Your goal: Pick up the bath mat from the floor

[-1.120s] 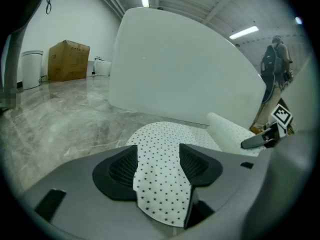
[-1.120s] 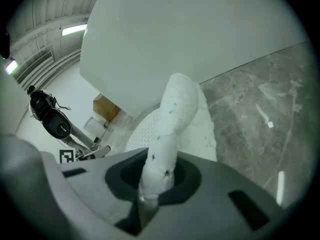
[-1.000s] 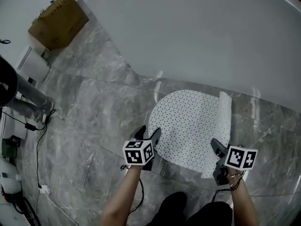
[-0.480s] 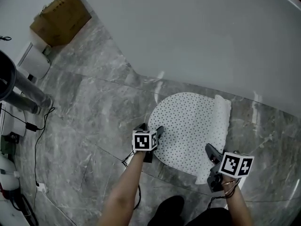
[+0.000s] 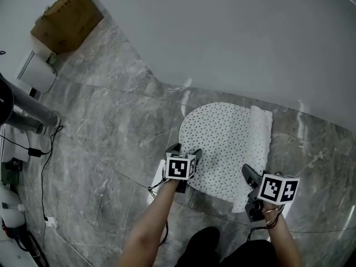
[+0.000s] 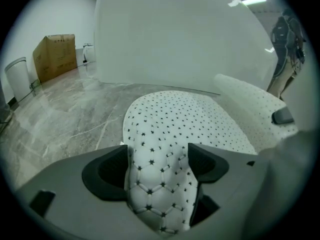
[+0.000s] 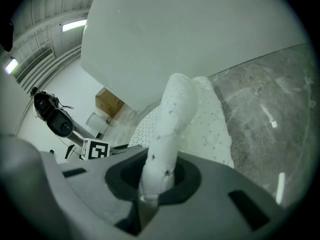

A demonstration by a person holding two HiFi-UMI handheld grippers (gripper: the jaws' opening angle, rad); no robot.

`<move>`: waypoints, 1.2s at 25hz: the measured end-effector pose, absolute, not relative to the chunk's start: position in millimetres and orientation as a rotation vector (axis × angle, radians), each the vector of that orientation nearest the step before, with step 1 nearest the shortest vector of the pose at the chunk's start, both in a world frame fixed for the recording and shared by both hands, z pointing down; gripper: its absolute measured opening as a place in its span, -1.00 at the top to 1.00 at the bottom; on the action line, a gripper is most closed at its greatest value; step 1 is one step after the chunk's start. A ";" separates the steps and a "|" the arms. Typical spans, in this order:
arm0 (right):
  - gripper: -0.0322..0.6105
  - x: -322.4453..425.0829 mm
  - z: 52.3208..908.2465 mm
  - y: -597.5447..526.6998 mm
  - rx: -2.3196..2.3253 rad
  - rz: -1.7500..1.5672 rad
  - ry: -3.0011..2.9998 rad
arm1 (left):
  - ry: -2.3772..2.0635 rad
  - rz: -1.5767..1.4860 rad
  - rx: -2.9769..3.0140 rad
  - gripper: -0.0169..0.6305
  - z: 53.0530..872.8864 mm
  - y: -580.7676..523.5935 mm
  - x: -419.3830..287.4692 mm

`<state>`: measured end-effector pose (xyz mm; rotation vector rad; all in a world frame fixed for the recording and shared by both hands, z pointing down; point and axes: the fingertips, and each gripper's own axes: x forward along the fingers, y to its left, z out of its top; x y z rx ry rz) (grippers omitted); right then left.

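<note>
The white bath mat (image 5: 225, 141), dotted with small black stars, lies on the grey marble floor beside the tub. Its right edge is lifted and folded over. My right gripper (image 5: 249, 178) is shut on that raised fold, which rises as a thick roll (image 7: 172, 114) from between its jaws (image 7: 159, 176). My left gripper (image 5: 184, 151) is low at the mat's near left edge. Its jaws have just been opening and stand wide, with a humped bit of the mat (image 6: 160, 174) lying between the fingers (image 6: 107, 171).
A large white bathtub (image 5: 239, 38) fills the far side, close behind the mat. A cardboard box (image 5: 67, 18) and a white bin (image 5: 36, 74) stand at the far left. A dark stand (image 5: 25, 118) and cables (image 5: 41, 152) are along the left edge.
My left gripper has moved right and down onto the mat's left edge, and its jaws have spread wider. The right gripper has kept its hold on the folded edge.
</note>
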<state>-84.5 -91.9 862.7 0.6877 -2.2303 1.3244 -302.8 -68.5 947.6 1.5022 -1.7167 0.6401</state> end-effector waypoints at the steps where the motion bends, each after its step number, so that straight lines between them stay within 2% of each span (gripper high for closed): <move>1: 0.80 -83.6 862.2 -92.3 0.694 1.325 -2.230 | -1.712 0.642 1.503 -0.21 946.9 -68.6 -300.3; 3: 0.80 -80.1 861.4 -92.5 0.707 1.332 -2.223 | -1.697 0.649 1.497 -0.05 945.5 -68.9 -292.8; 9: 0.80 -59.2 856.7 -93.8 0.764 1.331 -2.212 | -1.699 0.707 1.466 0.76 946.3 -73.7 -264.8; 10: 0.80 -53.1 855.4 -95.7 0.783 1.335 -2.213 | -1.710 0.709 1.453 0.84 946.0 -74.2 -262.8; 15: 0.80 -13.8 851.2 -110.0 0.914 1.356 -2.210 | -1.685 0.578 1.454 0.89 925.1 -77.0 -250.9; 23: 0.80 63.2 856.3 -124.5 1.141 1.356 -2.155 | -1.572 0.302 1.552 0.89 884.4 -93.2 -188.1; 30: 0.81 81.5 855.8 -122.0 1.149 1.371 -2.147 | -1.443 0.270 1.642 0.89 863.7 -100.0 -133.4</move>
